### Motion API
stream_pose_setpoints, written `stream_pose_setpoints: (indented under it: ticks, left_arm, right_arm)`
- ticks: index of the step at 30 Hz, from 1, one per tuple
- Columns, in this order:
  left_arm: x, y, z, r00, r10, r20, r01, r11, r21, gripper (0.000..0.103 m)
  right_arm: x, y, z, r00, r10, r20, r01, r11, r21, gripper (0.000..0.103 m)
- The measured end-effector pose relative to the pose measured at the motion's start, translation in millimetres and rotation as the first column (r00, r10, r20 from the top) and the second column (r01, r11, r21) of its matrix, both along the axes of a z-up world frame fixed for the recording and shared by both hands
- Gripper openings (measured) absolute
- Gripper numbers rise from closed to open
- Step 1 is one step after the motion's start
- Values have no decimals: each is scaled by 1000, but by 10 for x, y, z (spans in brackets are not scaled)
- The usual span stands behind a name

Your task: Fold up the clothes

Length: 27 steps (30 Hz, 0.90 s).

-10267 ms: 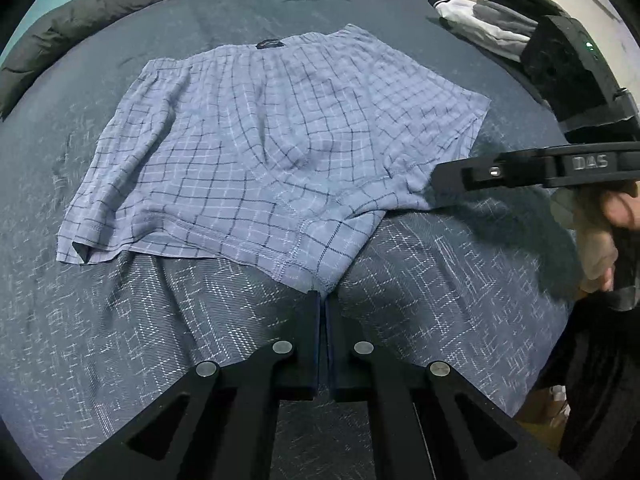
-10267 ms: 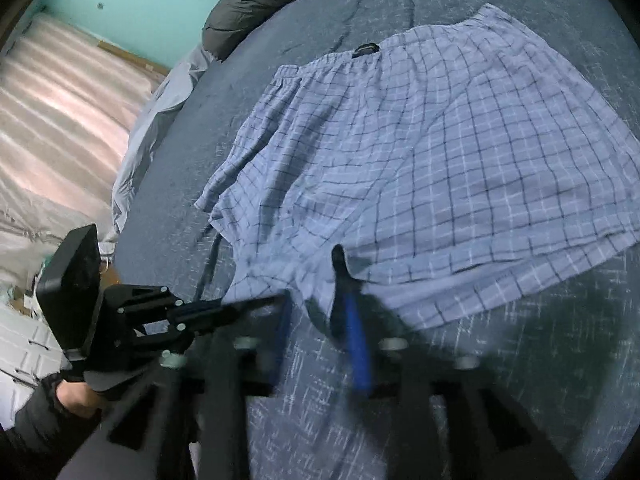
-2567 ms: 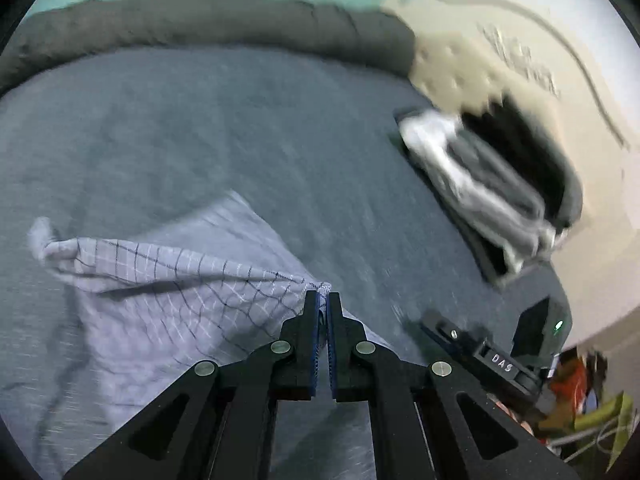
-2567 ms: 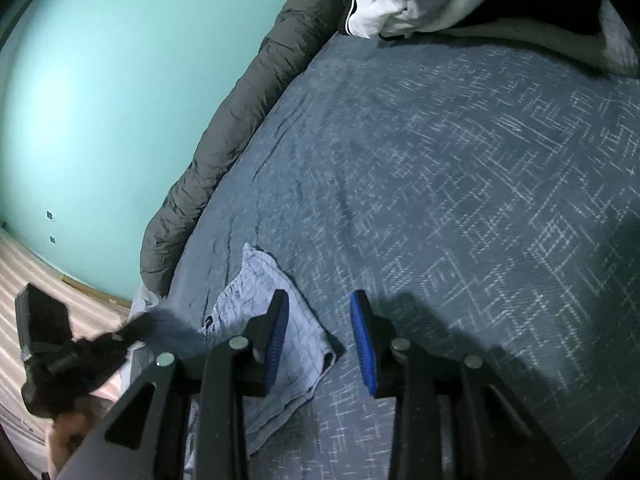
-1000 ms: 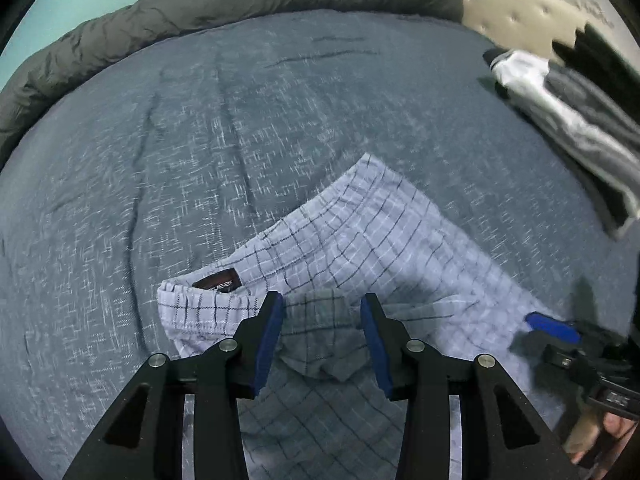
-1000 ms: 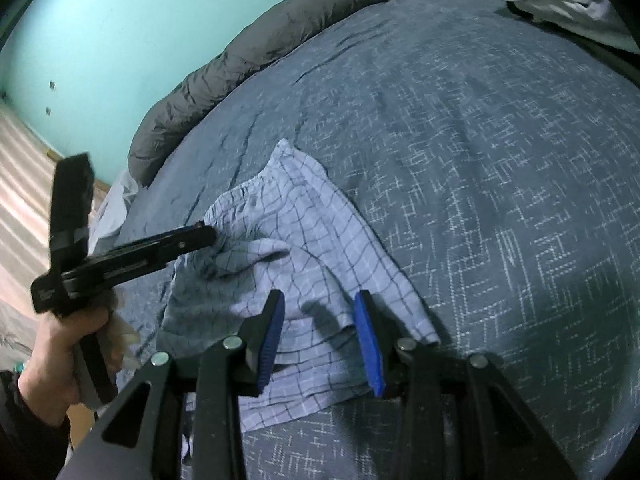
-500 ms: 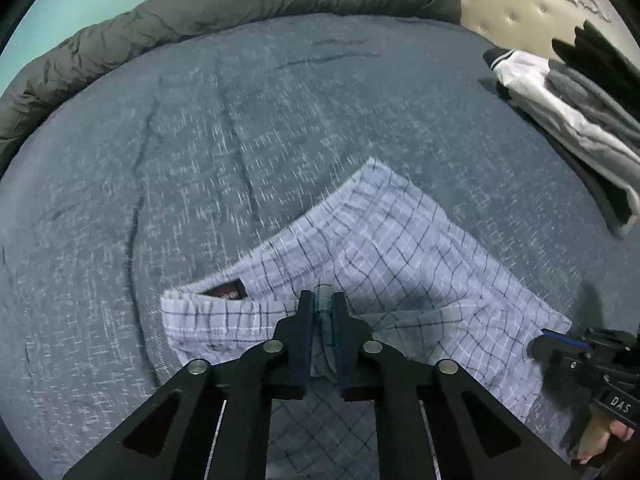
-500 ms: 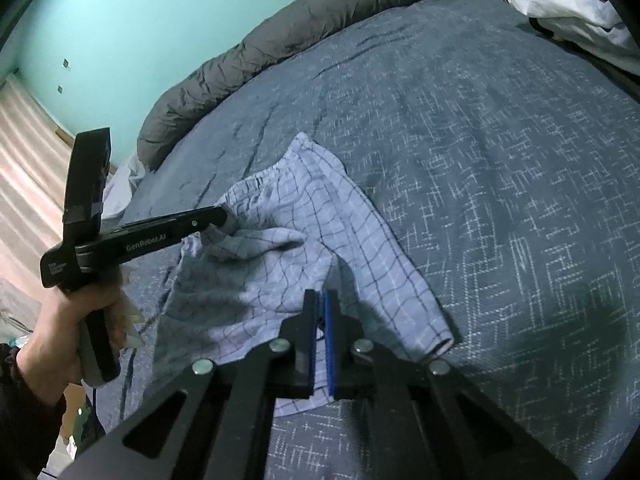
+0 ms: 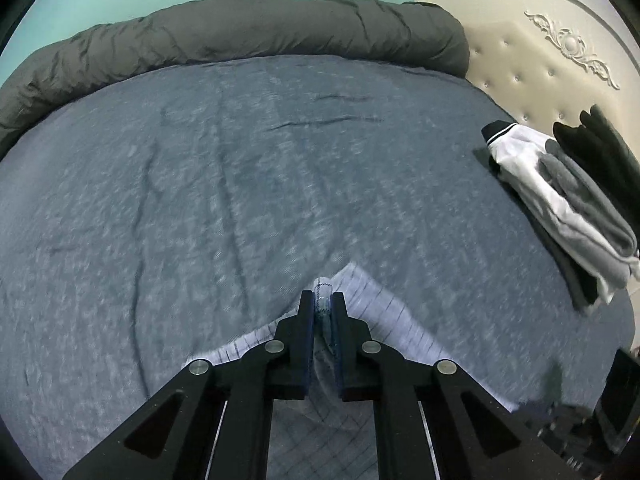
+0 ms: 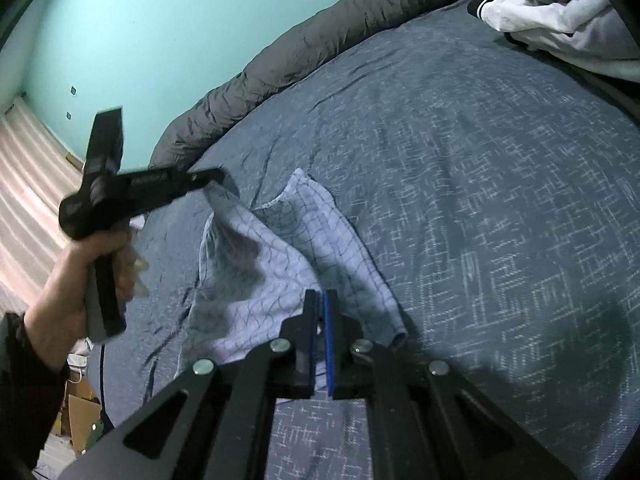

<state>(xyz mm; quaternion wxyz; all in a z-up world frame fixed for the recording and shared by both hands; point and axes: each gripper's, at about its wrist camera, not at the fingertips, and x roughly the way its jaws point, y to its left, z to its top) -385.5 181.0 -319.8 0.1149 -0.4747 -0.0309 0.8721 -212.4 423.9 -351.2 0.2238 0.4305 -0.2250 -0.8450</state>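
Note:
Light blue checked shorts (image 10: 320, 240), partly folded, lie on the blue-grey bedspread (image 10: 500, 200). My left gripper (image 9: 322, 298) is shut on a bunched edge of the shorts (image 9: 384, 312) and lifts it off the bed; in the right wrist view this left gripper (image 10: 218, 178) hangs at the upper left with cloth draping from its tip. My right gripper (image 10: 320, 300) is shut on the near edge of the same shorts, low over the bed. The part of the shorts under the fingers is hidden.
A stack of folded white, grey and black clothes (image 9: 568, 200) lies at the right by the cream headboard (image 9: 540, 60). A rolled dark grey duvet (image 9: 240, 36) lines the far edge under a teal wall. A hand (image 10: 80, 264) grips the left tool; boxes (image 10: 80, 408) sit below the bed.
Both grippers closed on the shorts about half a second ago. Since then the left one has risen, pulling its edge up off the bed; the right one shifted slightly.

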Motion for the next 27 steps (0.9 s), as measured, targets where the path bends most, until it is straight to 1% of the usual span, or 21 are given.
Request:
stream_pose_setpoints:
  ticks: [3, 8, 14, 15, 17, 18, 19, 22, 24, 27]
  left_arm:
    - [-175, 140, -56, 1000, -13, 28, 13, 1000, 2, 8]
    - [-429, 347, -294, 997, -24, 80, 25, 1000, -9, 8]
    - [-563, 381, -615, 990, -2, 142, 0, 1000, 19, 9]
    - [-565, 354, -627, 990, 4, 144, -9, 999, 31, 11]
    - [-558, 287, -621, 990, 20, 139, -27, 998, 51, 24]
    - [-547, 235, -575, 992, 32, 124, -40, 998, 57, 39]
    - [-536, 179, -522, 993, 46, 109, -53, 997, 63, 46]
    - [-485, -25, -322, 995, 71, 68, -78, 993, 93, 46]
    - [-426, -144, -233, 996, 75, 56, -80, 992, 97, 47]
    - [-218, -360, -156, 996, 74, 46, -78, 992, 96, 47]
  right_arm:
    - [-14, 48, -43, 1000, -10, 14, 10, 1000, -7, 3]
    - [-45, 141, -113, 999, -30, 34, 30, 1000, -3, 3]
    - [-68, 185, -277, 997, -29, 78, 28, 999, 18, 3]
    - [-82, 186, -292, 996, -29, 84, 27, 999, 22, 3]
    - [-98, 193, -301, 996, -26, 87, 24, 999, 23, 3]
    - [-109, 196, -304, 996, -25, 87, 23, 999, 25, 3]
    - [-101, 195, -305, 996, -25, 87, 22, 999, 25, 3]
    - [-88, 188, -301, 996, -24, 86, 22, 999, 25, 3]
    - [-94, 184, -303, 996, -25, 84, 23, 999, 23, 3]
    - [-115, 187, -305, 996, -28, 84, 27, 999, 17, 3]
